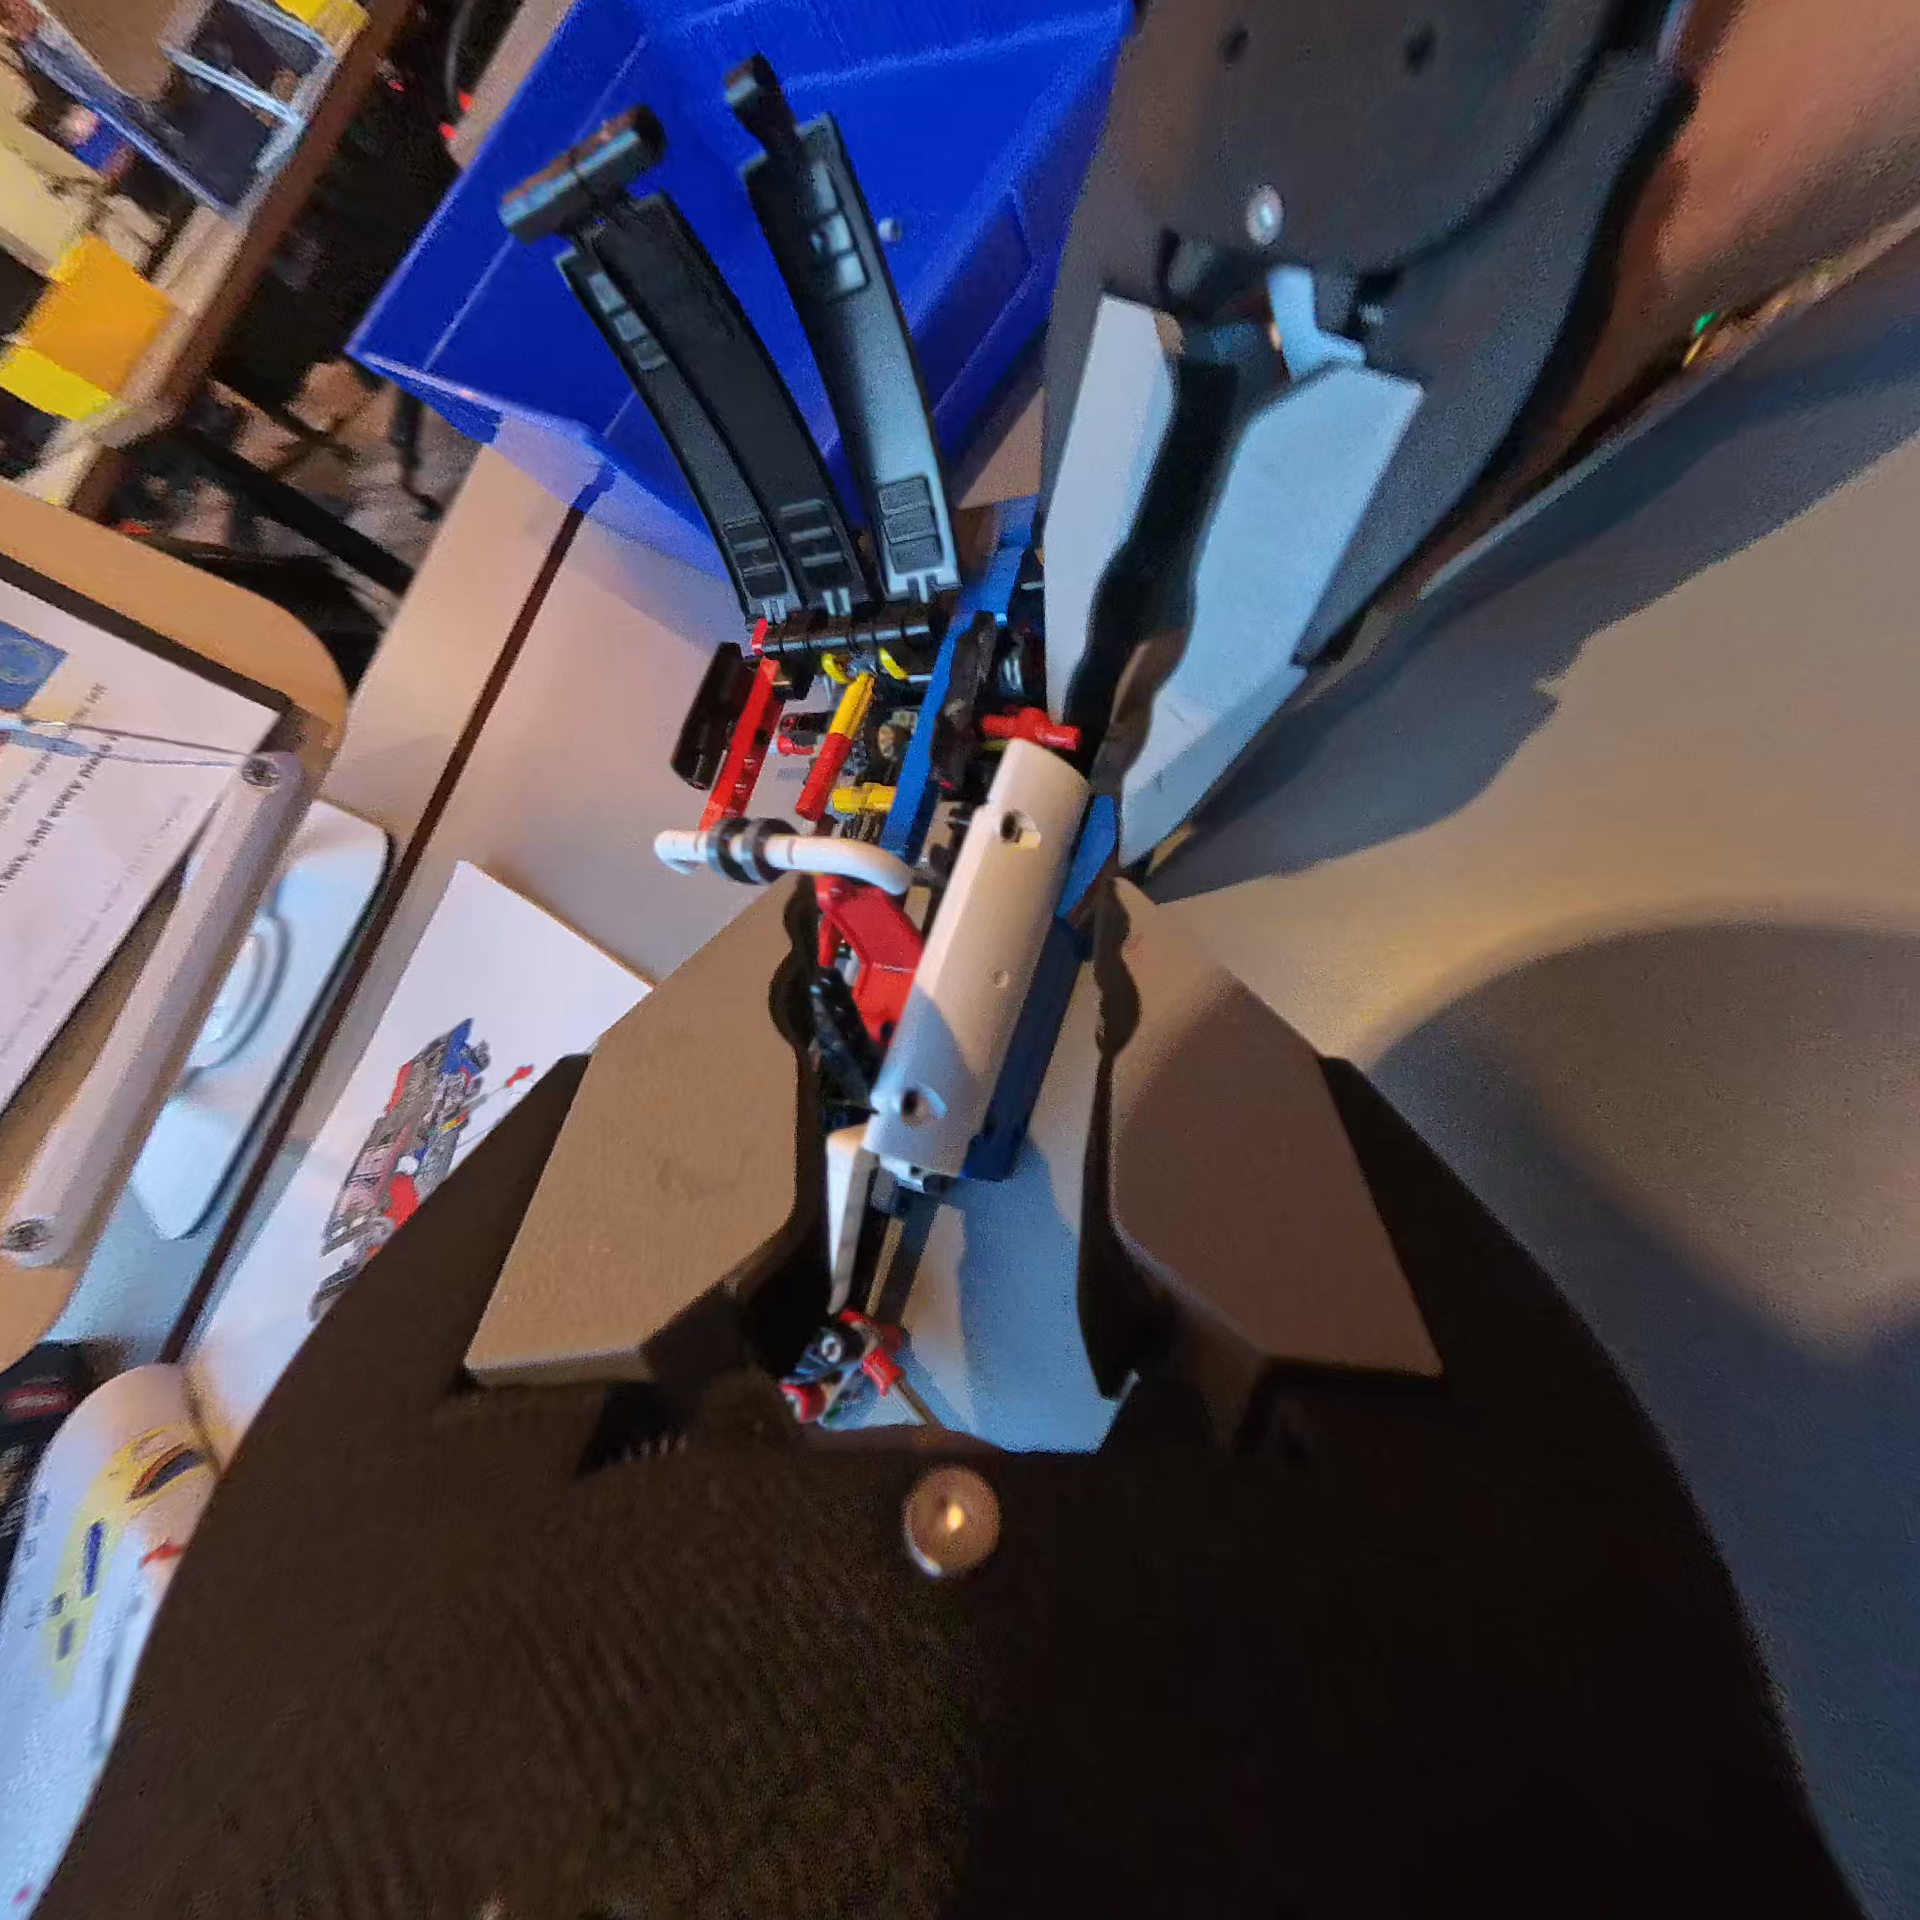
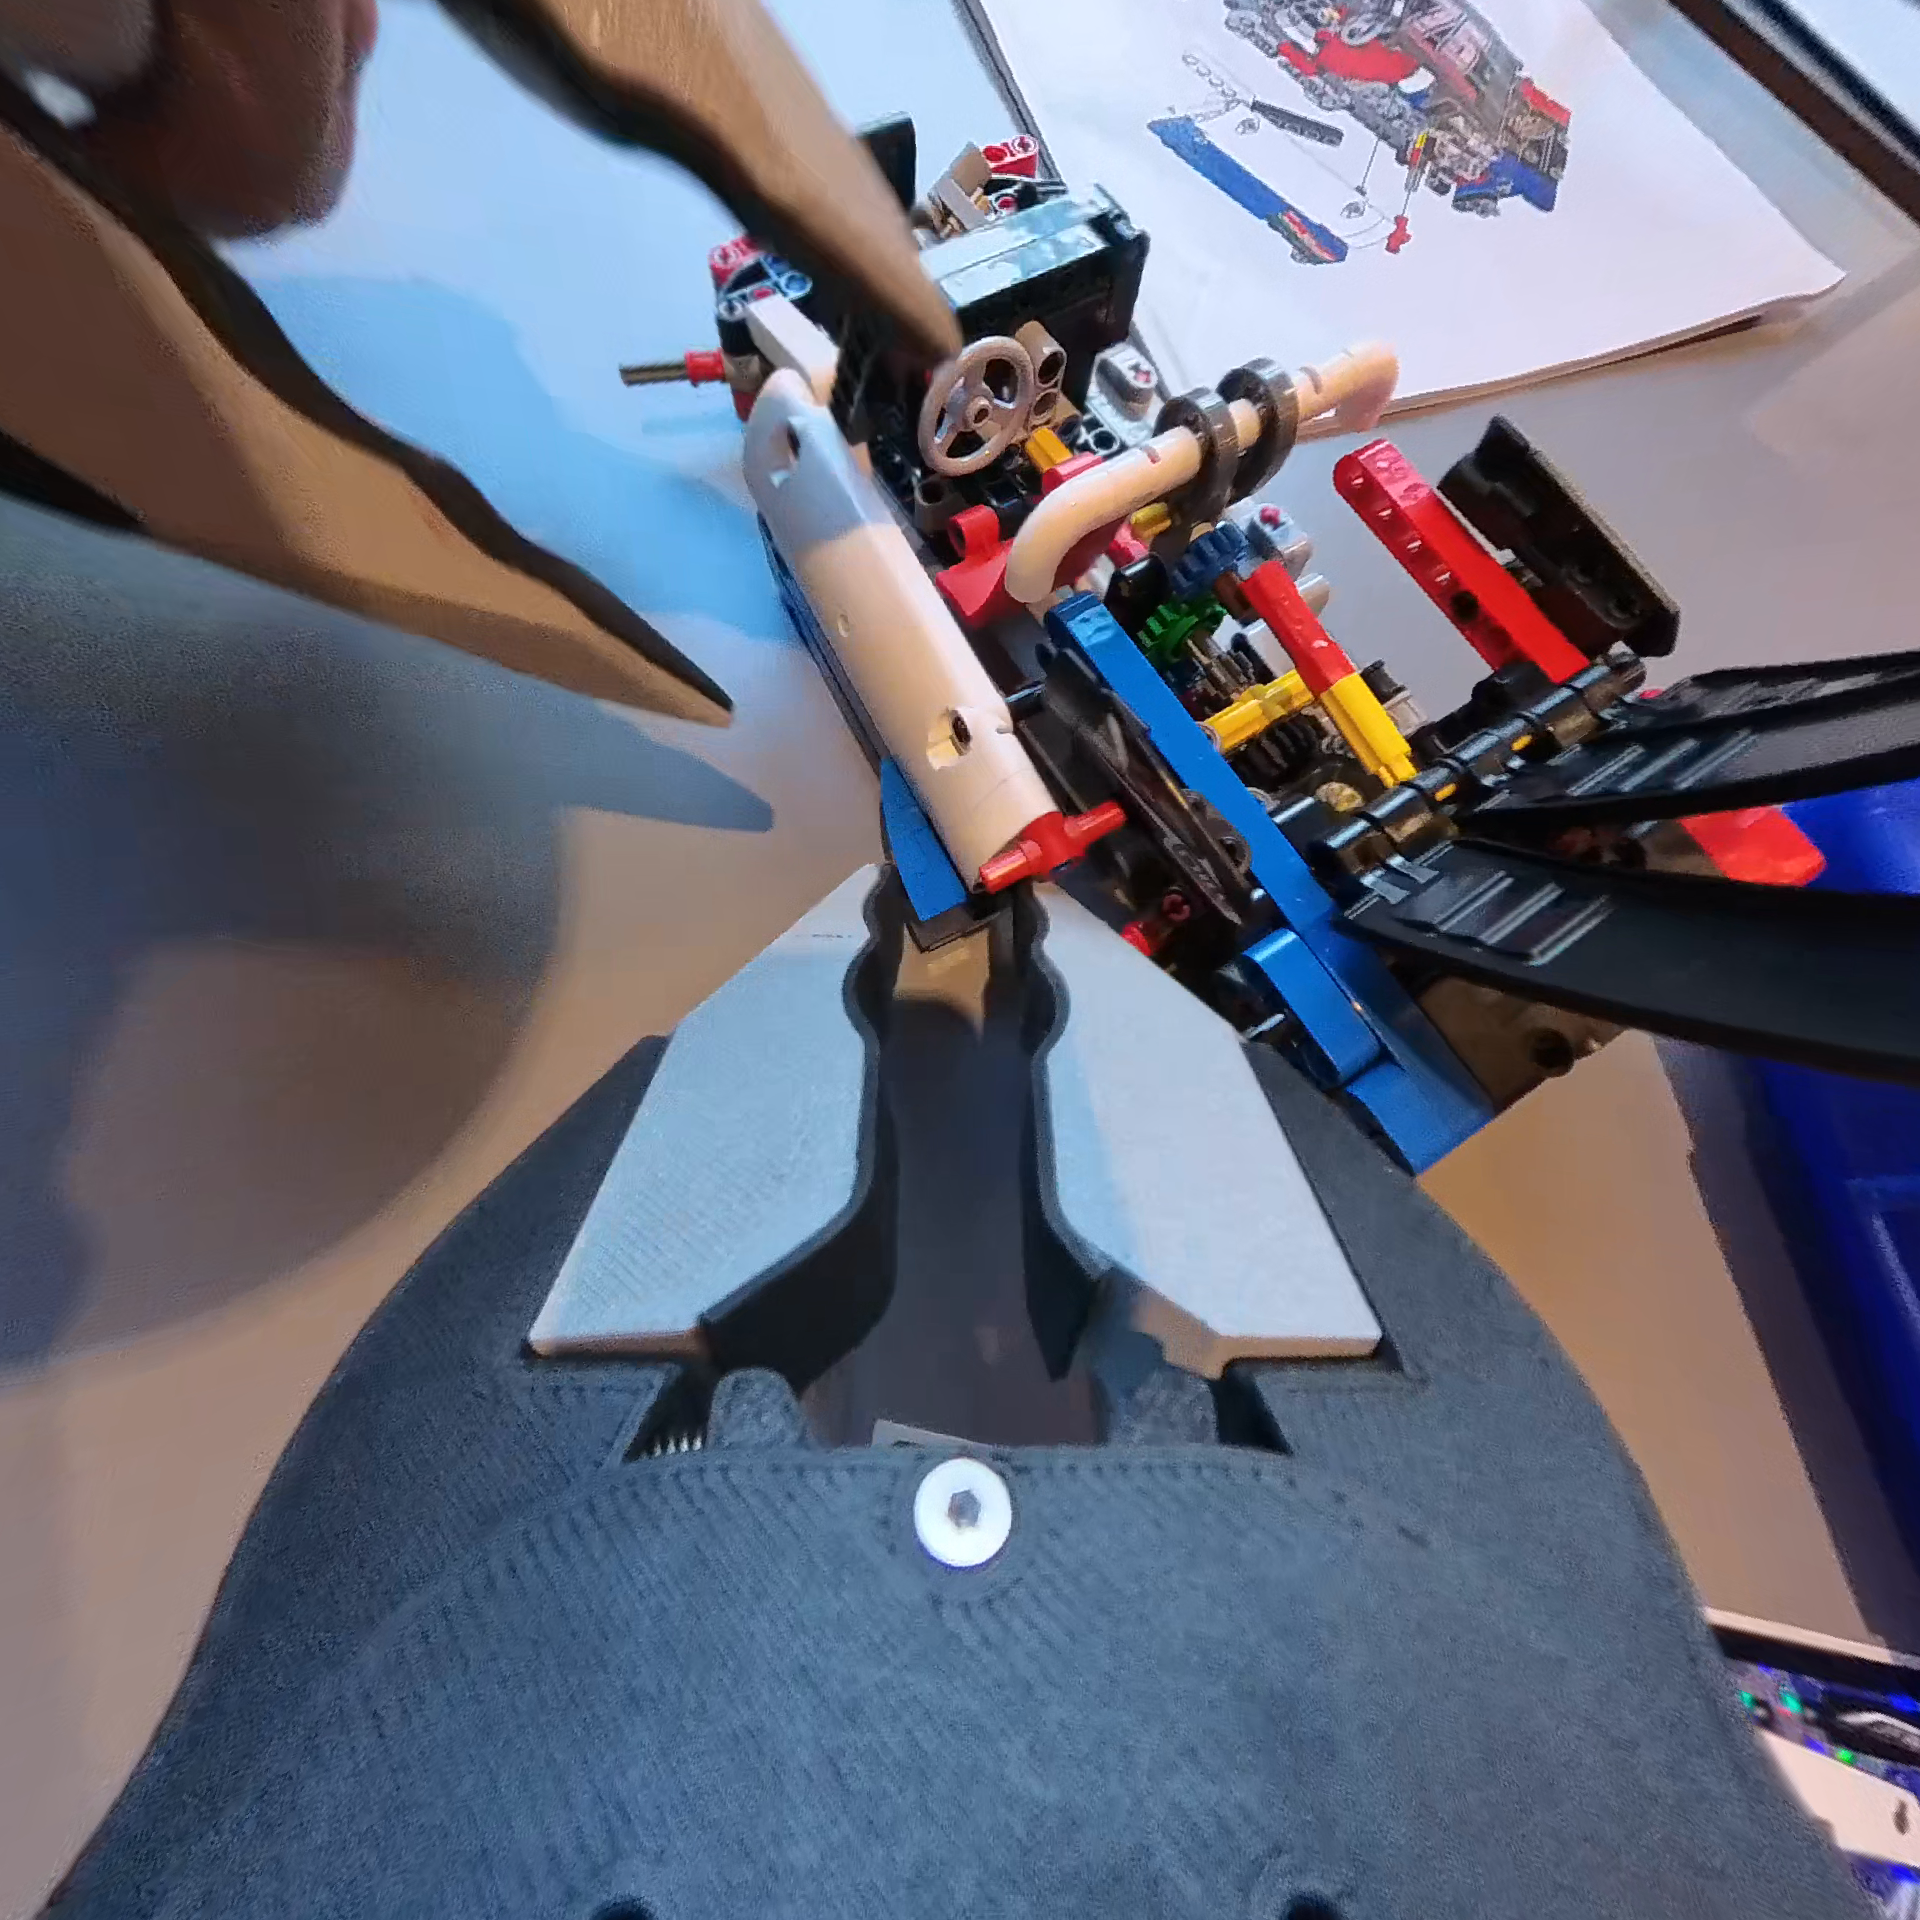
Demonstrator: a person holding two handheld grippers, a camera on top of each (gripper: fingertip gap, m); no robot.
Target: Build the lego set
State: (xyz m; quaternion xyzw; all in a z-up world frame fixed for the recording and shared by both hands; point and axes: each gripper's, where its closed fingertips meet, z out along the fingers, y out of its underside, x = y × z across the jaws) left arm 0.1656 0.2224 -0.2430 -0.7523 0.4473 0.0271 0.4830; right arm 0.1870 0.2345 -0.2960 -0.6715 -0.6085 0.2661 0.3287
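Blue, red and white lego model (image 2: 1122, 644) sits tilted just above the pale worktop (image 2: 540, 914), held between your two claws. Your left claw (image 1: 951, 997) is clamped on its white panel end; your right claw (image 2: 951, 914) pinches its blue edge. An instruction sheet (image 2: 1475, 208) lies nearby.

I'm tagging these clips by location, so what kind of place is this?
Probably a workshop or lab desk: printed building instructions beside the Lego model, a blue parts bin, cluttered shelves behind.
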